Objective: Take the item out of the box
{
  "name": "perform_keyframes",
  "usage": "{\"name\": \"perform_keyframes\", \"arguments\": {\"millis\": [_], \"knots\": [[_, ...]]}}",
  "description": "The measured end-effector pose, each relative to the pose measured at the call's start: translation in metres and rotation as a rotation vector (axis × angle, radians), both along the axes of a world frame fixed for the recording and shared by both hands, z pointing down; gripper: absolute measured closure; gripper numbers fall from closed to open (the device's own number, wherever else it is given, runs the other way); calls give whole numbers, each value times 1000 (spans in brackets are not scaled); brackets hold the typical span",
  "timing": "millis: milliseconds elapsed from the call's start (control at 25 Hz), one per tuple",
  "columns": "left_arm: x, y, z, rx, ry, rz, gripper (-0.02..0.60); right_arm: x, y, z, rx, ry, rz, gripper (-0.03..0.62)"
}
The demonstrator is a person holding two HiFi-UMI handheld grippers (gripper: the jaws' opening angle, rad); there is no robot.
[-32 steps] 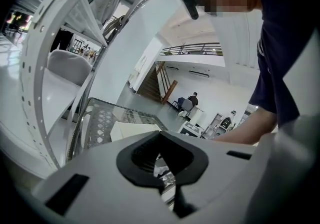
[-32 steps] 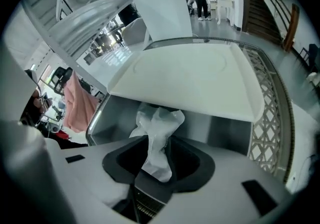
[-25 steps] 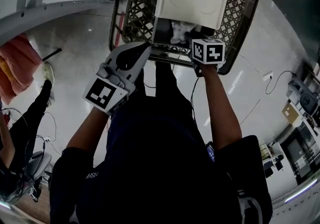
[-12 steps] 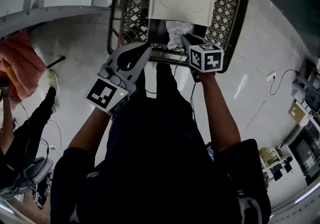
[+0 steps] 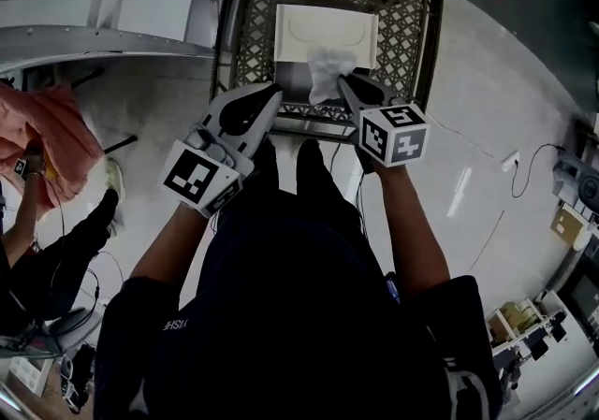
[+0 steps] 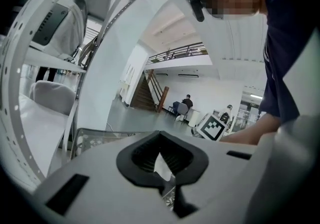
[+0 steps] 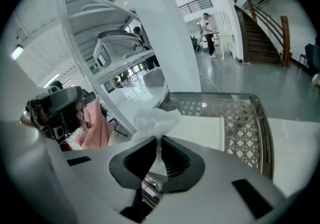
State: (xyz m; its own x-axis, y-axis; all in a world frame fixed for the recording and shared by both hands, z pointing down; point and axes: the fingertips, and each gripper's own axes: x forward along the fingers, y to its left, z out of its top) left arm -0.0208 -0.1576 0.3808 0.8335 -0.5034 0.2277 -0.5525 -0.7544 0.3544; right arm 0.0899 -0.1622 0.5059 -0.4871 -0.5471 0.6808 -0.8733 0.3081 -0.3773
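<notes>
The right claw (image 5: 343, 81), jaws just closing, pinches a crumpled white item (image 5: 326, 67) above the open box (image 5: 323, 30) in a basket (image 5: 408, 7)

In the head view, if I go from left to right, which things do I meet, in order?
Pink cloth → left gripper → right gripper, pinching the white crumpled item → cable on the floor.

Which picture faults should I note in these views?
Head view: strong fisheye bend, light streaks on the floor, the person's torso nearly black. Left gripper view: mosaic patch at top, hall washed out. Right gripper view: black vignette corners, white item sharp.
</notes>
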Motion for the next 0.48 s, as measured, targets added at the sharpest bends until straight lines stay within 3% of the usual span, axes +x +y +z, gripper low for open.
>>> {"name": "perform_keyframes", "arguments": {"millis": [480], "knots": [[-2, -39, -64, 145, 31, -15, 575, -12, -40, -136, 335, -97, 5, 548]]}}
